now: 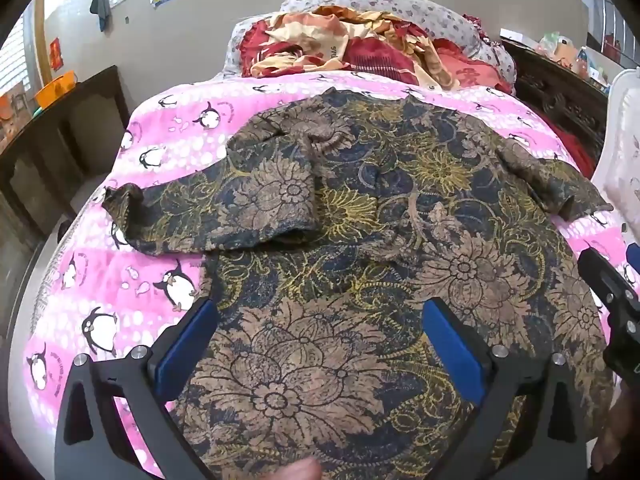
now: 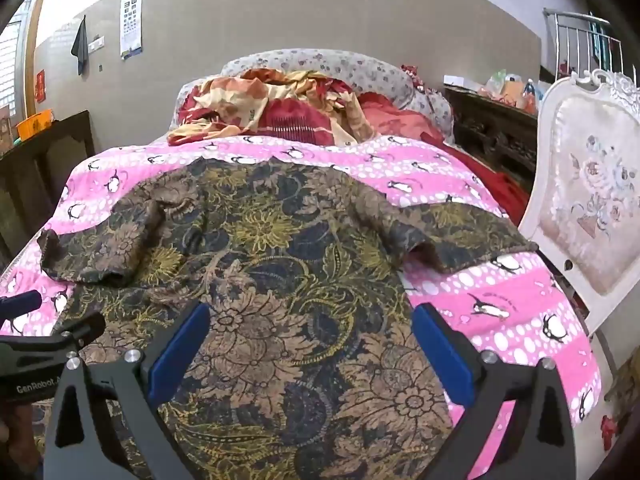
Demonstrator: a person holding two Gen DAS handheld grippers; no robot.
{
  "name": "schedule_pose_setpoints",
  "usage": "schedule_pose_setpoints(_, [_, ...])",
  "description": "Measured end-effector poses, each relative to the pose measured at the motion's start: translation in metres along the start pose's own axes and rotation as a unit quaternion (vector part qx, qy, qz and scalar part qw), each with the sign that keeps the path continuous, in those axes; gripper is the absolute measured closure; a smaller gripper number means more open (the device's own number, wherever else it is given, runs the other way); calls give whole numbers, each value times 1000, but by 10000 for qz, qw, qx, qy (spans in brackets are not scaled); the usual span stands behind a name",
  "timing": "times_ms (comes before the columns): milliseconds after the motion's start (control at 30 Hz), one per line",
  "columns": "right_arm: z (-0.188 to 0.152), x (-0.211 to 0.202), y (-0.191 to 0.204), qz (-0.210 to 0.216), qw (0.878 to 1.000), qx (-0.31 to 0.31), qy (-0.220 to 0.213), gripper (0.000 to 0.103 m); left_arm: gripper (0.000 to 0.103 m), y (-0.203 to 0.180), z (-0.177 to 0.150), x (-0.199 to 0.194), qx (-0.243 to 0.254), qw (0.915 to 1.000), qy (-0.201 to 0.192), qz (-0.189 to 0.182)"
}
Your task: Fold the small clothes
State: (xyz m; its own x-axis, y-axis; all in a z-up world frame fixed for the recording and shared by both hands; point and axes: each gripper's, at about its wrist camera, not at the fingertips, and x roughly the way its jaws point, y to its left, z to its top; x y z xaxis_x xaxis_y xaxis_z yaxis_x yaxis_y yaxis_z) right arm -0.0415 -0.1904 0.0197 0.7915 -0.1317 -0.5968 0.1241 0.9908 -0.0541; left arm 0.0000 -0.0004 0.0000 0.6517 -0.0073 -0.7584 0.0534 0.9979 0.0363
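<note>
A short-sleeved top (image 1: 360, 208) in dark blue, brown and gold flower print lies spread flat on a pink penguin blanket (image 1: 160, 140). Its left sleeve (image 1: 272, 200) is turned in over the body, and its right sleeve (image 1: 560, 184) lies stretched out. My left gripper (image 1: 320, 312) is open above the lower left part of the top, with nothing between its blue pads (image 1: 188, 344). In the right wrist view my right gripper (image 2: 312, 312) hangs open over the lower right part of the top (image 2: 280, 260), near its right edge. Each gripper shows at the edge of the other's view.
Crumpled red and yellow bedding (image 2: 280, 112) is heaped at the head of the bed. A white ornate chair (image 2: 588, 200) stands close to the bed's right side. A dark wooden cabinet (image 2: 52, 168) is on the left, and a carved dark one (image 2: 492, 136) stands at the back right.
</note>
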Motion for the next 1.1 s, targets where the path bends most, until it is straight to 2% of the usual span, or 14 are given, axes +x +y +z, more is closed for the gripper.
schedule_pose_setpoints(200, [-2, -5, -4, 76, 9995, 214, 239, 0, 17, 8, -8, -3, -168, 9998, 12, -118])
schedule_pose_setpoints(467, [-3, -25, 0, 68, 9998, 185, 85, 0, 17, 12, -7, -22, -227, 9993, -66, -290])
schedule_pose_setpoints(700, [-4, -39, 5, 71, 9998, 156, -27, 0, 17, 10, -10, -33, -224, 9992, -166, -273])
schedule_pose_setpoints(900, [-5, -35, 13, -165, 9998, -29, 112, 0, 17, 9, -12, -30, -207, 9994, -140, -253])
schedule_pose_setpoints(1100, [-8, -22, 10, -219, 9994, 35, 269, 0, 17, 12, -16, -15, -213, 9994, -10, -266])
